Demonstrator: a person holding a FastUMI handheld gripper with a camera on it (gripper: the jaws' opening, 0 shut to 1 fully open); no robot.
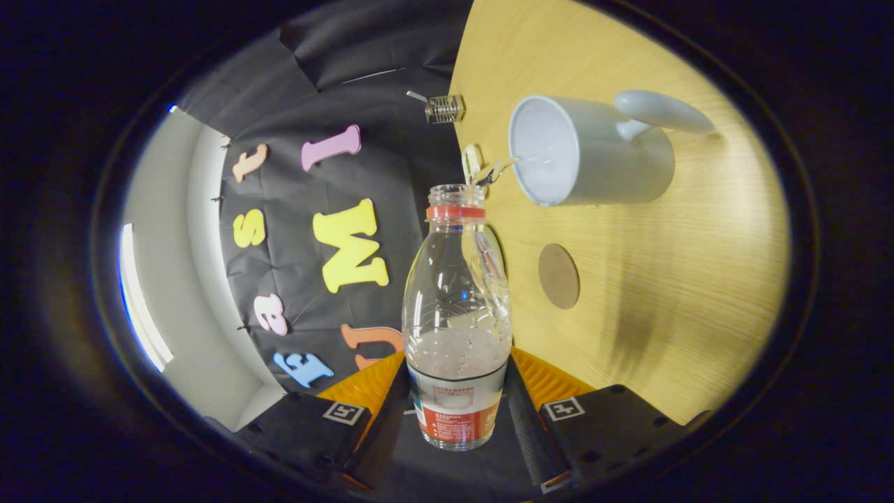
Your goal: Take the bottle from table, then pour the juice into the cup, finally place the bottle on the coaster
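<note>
And the pour is on! The gripper point(457, 412) is clamped on the bottle point(457, 314), both fingers pressing its labelled lower body, and the whole view is tipped over with it. The bottle's open mouth sits just beside the rim of the cup point(594, 154), and a thin clear stream runs from the mouth into it. So, by my read, the pick-up is done and the pouring is mid-way: liquid is left in the bottle's lower part, near the fingers. What remains is to finish the pour and set the bottle on the coaster point(559, 276), which lies bare on the desk point(670, 293), nearer than the cup and just right of the bottle. How full the cup is, I cannot make out. A small glass jar point(445, 109) sits at the desk's far edge.
</note>
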